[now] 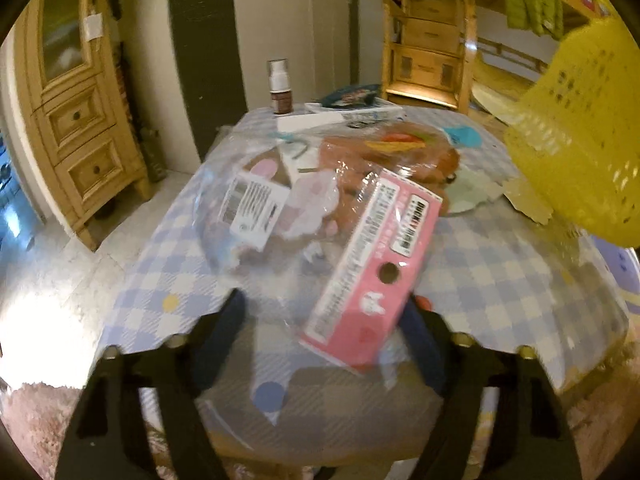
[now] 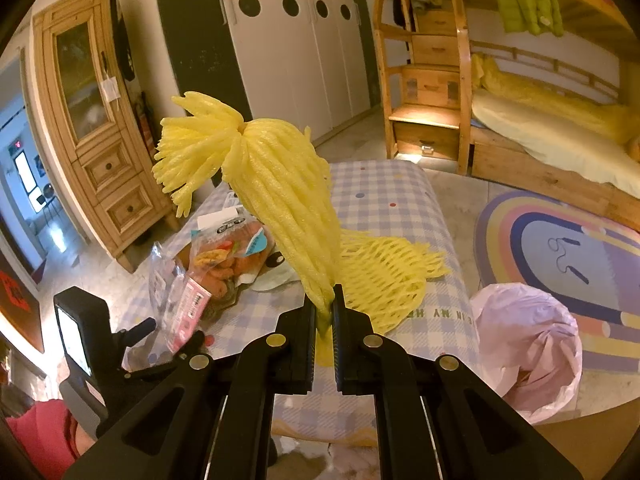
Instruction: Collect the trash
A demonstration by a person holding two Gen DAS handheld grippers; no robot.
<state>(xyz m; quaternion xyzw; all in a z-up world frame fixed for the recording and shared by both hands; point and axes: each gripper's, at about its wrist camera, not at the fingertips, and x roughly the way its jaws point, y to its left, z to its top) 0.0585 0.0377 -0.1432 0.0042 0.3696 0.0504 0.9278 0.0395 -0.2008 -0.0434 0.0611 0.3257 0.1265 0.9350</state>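
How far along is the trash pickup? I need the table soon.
Nothing looks binned yet: the pink bag beside the table shows no trash inside. In hand: the right gripper is shut on one yellow foam net. The left gripper is open around the clear wrapper with the pink card. Left: a second net and the snack packet.

Left claw (image 1: 324,320) jaws apart, angled down; right claw (image 2: 325,312) clamped, angled down.
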